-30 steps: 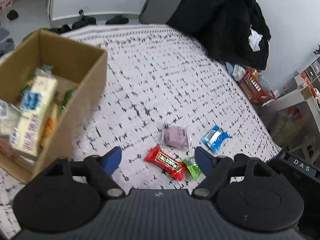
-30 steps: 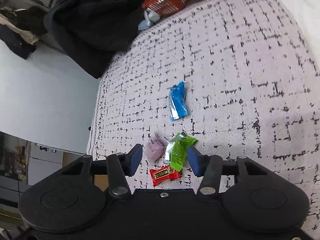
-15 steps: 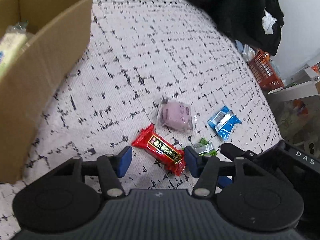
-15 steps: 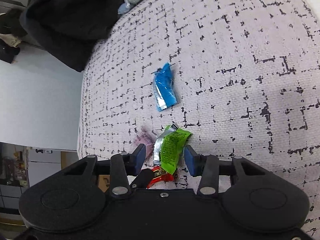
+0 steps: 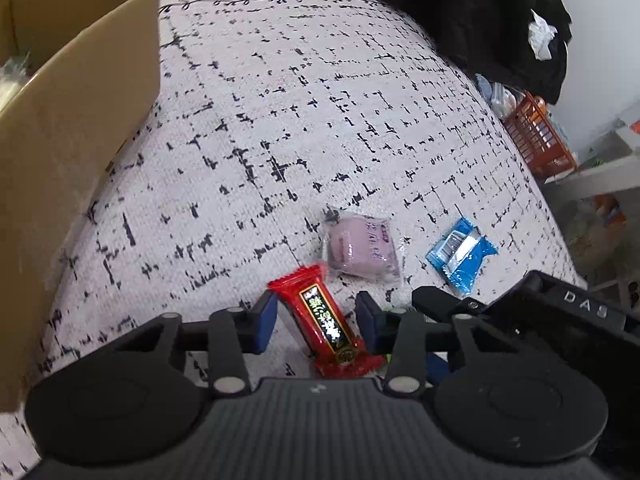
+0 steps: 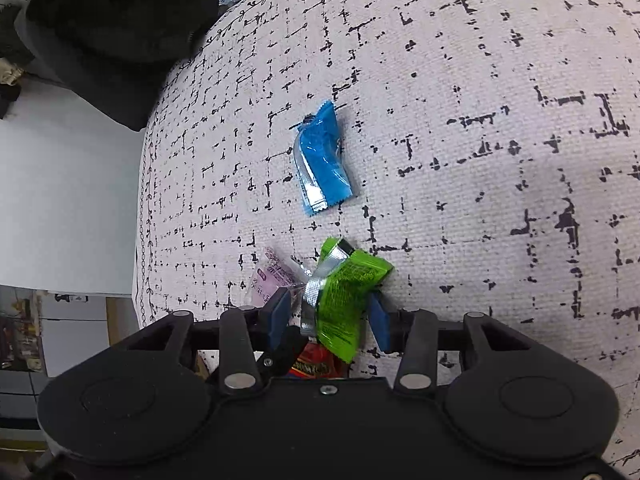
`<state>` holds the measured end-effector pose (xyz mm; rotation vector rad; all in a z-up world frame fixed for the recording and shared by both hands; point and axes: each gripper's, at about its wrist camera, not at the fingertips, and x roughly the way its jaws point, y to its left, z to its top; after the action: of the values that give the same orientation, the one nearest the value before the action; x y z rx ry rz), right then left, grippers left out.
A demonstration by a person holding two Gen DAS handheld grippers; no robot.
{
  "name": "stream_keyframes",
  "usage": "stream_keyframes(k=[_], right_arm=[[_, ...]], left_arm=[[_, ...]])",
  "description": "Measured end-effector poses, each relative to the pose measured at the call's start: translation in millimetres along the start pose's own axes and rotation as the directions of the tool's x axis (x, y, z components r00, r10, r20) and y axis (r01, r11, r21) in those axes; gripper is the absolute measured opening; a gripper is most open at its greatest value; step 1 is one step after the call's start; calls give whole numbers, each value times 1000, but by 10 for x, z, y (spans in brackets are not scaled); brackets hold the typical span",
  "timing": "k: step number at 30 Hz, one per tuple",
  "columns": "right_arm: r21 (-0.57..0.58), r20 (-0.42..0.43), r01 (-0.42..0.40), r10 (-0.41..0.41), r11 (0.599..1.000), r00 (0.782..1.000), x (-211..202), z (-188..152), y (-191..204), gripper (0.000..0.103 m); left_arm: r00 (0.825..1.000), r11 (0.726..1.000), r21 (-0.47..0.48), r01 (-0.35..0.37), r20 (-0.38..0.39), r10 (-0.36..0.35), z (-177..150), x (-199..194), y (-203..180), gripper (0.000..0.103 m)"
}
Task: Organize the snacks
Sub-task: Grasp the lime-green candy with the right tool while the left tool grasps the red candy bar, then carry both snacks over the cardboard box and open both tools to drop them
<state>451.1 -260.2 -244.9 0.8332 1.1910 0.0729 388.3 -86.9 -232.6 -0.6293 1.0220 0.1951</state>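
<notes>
Left gripper is spread, 2 blue pads straddling the red snack bar, which lies diagonal between them on the patterned cloth; gap on both sides, no contact yet. Right gripper is also spread, straddling the green packet, which is crumpled with a silver end sticking up on the left side. Pads look close to the wrapper but I can't tell if they touch.

Both tools are crowded together: the left gripper's finger pokes in under the right gripper's left pad in the right wrist view, and the red bar sits just below the green packet.

How I'd do it:
- Square the left jaws to the bar before closing. It's skewed, so a straight pinch may catch only a corner and spin it.
- Close right on the packet body, not the silver flap. That flap likely slips.
- Lift 1 at a time to avoid tool clash.

Further out: pink packet just beyond the red bar, blue packet near it, to the right. Cardboard box, far left, is probably the drop target.
</notes>
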Motion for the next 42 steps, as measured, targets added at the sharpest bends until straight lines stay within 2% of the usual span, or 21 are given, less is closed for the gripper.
stream_keyframes(k=[2,3,4,6,11,21,32,42], right_arm=[[-7,6,9,-9,1000,1000,18,-7,12,39],[-12,9,15,-15,1000,1000,16,-15,18,35],[-18,11,18,-18,1000,1000,13,-23,25,34],[-28,17,16,-16,999,1000,-10,-44,44,32],[-92,39,-20,24,996,999,-111,-117,188,29],[-182,28,-126,133,975,991,-277,-267,454,29],[-275,37,-199,218,940,975,-531,-454,682,29],[-391,31,-232,265,891,964,-688,-694,969,29]], left_arm=[[1000,1000,17,-14,1,14,3,-4,-2,31],[1000,1000,18,-16,0,16,4,-14,10,22],[1000,1000,17,-12,-2,12,14,-23,33,20],[1000,1000,-5,14,-9,-14,34,-58,101,20],[1000,1000,-9,13,22,-12,69,-254,197,19],[991,999,31,18,135,-22,197,-843,241,19],[975,1000,31,-1,224,-6,218,-1352,378,19],[957,1000,4,-16,289,14,246,-1708,603,19]])
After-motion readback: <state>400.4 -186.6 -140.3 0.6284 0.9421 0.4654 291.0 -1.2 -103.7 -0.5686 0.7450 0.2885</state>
